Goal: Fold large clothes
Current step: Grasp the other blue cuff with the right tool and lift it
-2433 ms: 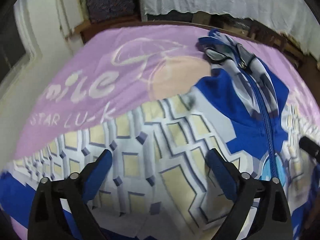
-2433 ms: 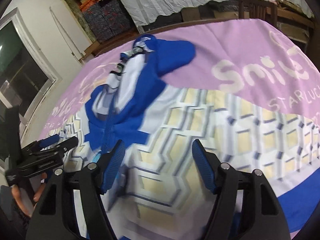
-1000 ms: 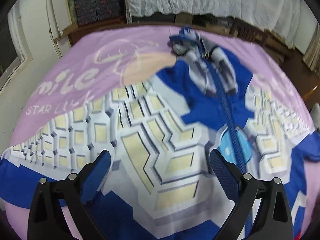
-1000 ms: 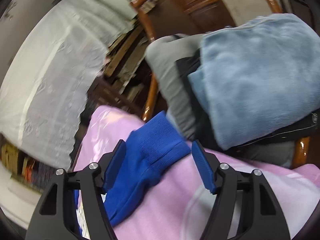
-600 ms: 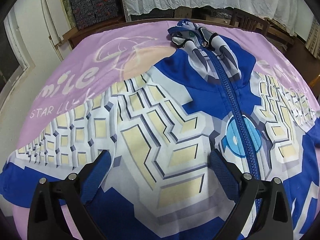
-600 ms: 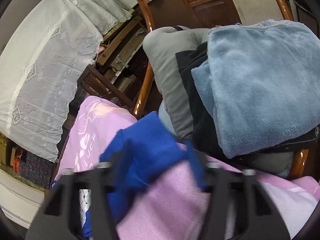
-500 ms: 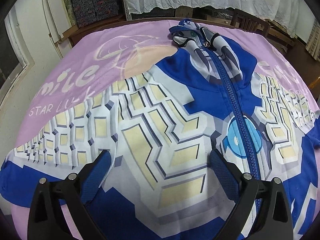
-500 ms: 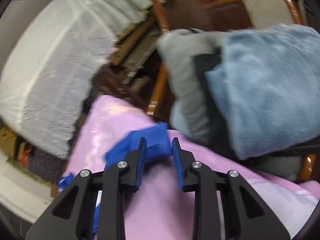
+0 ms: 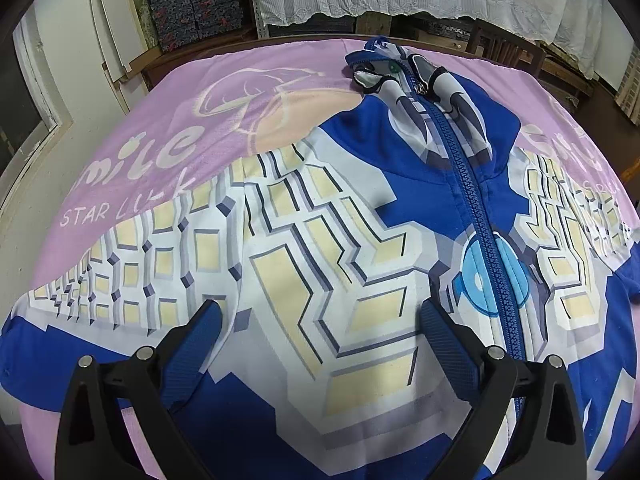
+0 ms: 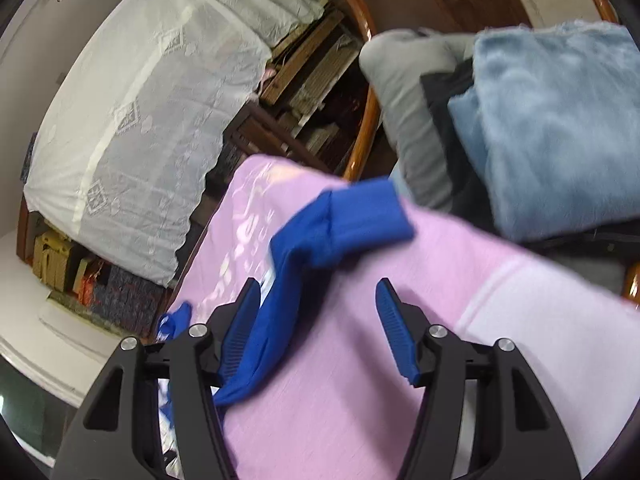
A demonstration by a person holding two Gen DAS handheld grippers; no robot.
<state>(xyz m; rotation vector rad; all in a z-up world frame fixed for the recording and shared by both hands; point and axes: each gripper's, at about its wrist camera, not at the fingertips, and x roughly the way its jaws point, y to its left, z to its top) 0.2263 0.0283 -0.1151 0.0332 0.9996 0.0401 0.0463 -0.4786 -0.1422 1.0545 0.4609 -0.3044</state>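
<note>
While left gripper [image 9: 318, 336] gapes over jacket [image 9: 320, 248]; right gripper [image 10: 316, 320] just reopened, cuff [image 10: 360, 216] at sheet [image 10: 460, 280] edge.

jacket [image 9: 304, 248]: flat on purple sheet [image 9: 168, 120] | left tool [image 9: 320, 320]: agape above

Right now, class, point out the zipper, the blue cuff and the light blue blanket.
zipper [image 9: 476, 204], left wrist view, mid-length of the teeth.
blue cuff [image 10: 364, 216], right wrist view, ribbed end.
light blue blanket [image 10: 560, 128], right wrist view, fluffy top face.
</note>
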